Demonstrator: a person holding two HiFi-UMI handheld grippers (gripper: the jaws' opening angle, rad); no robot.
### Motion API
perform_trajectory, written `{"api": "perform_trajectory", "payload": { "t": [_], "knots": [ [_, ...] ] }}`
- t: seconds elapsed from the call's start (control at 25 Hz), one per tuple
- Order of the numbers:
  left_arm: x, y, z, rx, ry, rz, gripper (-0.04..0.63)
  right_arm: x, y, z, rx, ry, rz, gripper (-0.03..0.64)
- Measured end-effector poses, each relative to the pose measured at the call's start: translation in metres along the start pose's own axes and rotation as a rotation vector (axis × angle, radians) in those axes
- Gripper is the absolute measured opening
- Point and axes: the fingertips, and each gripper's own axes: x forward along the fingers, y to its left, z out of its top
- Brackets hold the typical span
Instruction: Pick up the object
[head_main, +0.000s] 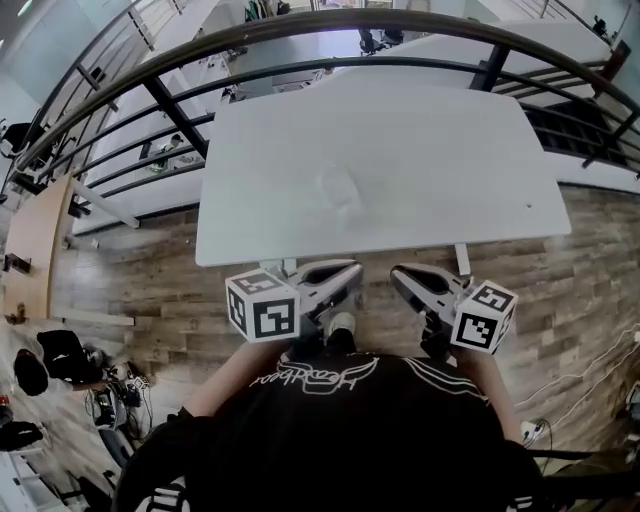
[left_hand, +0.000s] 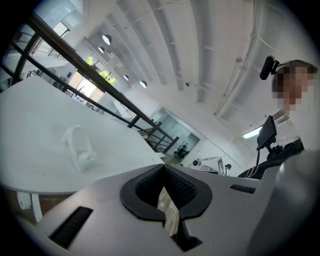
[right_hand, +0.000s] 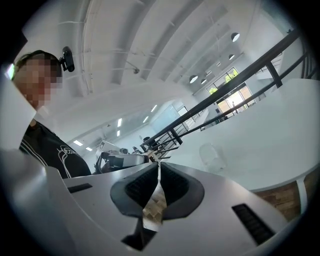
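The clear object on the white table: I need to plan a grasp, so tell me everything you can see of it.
The clear object is see-through and nearly colourless, like thin plastic or glass, so it barely shows against the white table. It looks like a small cup or open container. In the left gripper view its rim reads as a pale loop, and it seems tipped over, though that is uncertain. It rests alone near the middle of the tabletop; nothing else touches it.
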Motion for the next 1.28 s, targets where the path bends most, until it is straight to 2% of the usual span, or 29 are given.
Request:
{"api": "perform_trajectory", "payload": {
  "t": [0.36,0.52,0.76,1.0,1.16,1.28],
  "knots": [
    [0.002,0.064,0.078,0.002,-0.029,-0.009,0.008,0.072,-0.039,0.055,0.008,0.014,0.016,0.021],
    [0.001,0.079,0.088,0.010,-0.070,-0.009,0.008,0.086,-0.053,0.057,0.014,0.015,0.016,0.021],
    [0.007,0.089,0.114,0.042,-0.075,-0.038,0.008,0.103,-0.066,0.073,0.037,0.028,0.014,0.021],
    [0.013,0.116,0.102,0.048,-0.010,-0.043,0.008,0.122,-0.086,0.061,0.074,0.039,0.005,0.021],
    [0.017,0.145,0.093,0.027,0.024,-0.022,0.009,0.133,-0.096,0.062,0.088,0.032,-0.002,0.021],
    [0.022,0.162,0.086,0.012,0.055,-0.009,0.047,0.136,-0.107,0.061,0.103,0.022,-0.015,0.021]
  ]
}}
